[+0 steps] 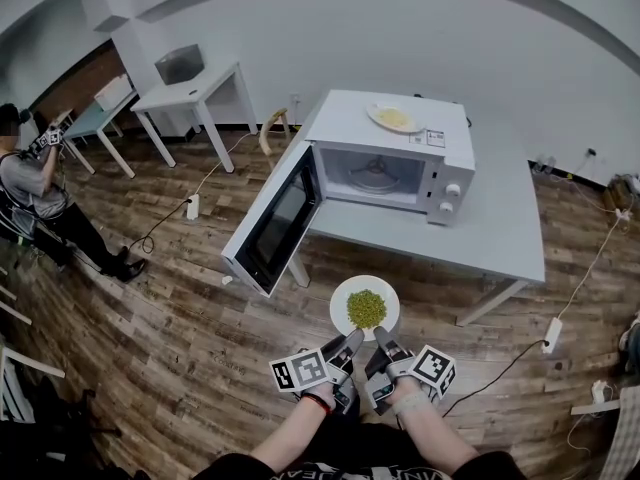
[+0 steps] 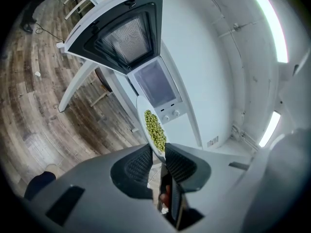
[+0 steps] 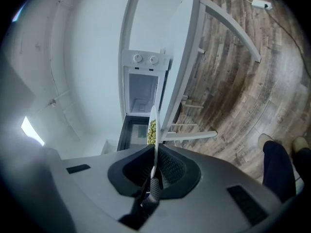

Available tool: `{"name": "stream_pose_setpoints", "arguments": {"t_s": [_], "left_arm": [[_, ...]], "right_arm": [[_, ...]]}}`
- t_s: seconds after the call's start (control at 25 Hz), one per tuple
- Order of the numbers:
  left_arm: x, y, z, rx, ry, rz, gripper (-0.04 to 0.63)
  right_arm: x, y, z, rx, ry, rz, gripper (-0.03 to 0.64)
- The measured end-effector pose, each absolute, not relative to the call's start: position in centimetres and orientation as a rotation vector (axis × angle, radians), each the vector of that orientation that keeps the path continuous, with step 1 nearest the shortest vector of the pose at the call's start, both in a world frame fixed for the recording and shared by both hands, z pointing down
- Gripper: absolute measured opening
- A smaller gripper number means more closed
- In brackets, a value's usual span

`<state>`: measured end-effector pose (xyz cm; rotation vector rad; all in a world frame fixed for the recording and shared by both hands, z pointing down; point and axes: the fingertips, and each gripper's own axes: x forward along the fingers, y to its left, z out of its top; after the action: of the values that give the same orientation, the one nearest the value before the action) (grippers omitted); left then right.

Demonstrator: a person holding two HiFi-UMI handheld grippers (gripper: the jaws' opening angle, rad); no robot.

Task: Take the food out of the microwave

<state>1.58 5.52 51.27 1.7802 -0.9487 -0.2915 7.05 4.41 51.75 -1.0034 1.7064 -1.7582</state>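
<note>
Head view, left tongs point(image 1: 350, 344) and right tongs point(image 1: 384, 340) gripping plate point(image 1: 340, 300) rim, clear of open microwave door point(image 1: 275, 220)

I see a person point(image 1: 32, 190) at far left on the wood floor point(image 1: 150, 318), a white side table point(image 1: 200, 88) farther back, a power strip point(image 1: 193, 206) nearby.

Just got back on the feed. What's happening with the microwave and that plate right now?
A person holds a white plate of green peas with both grippers. The left gripper and the right gripper each clamp its near rim. The plate is outside the microwave, held over the wooden floor in front of the table. The microwave's door hangs open and the turntable inside is bare. A second plate with yellowish food sits on top of the microwave.
</note>
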Motion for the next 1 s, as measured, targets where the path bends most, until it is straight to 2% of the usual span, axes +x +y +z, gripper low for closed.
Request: {"name": "stream_pose_setpoints", "arguments": {"t_s": [1.0], "left_arm": [[1.5, 12.3, 51.3, 1.775, -0.969, -0.322, 0.081]], "right_arm": [[6.9, 11.0, 51.8, -0.972, 1.723, -1.784, 0.041]]}}
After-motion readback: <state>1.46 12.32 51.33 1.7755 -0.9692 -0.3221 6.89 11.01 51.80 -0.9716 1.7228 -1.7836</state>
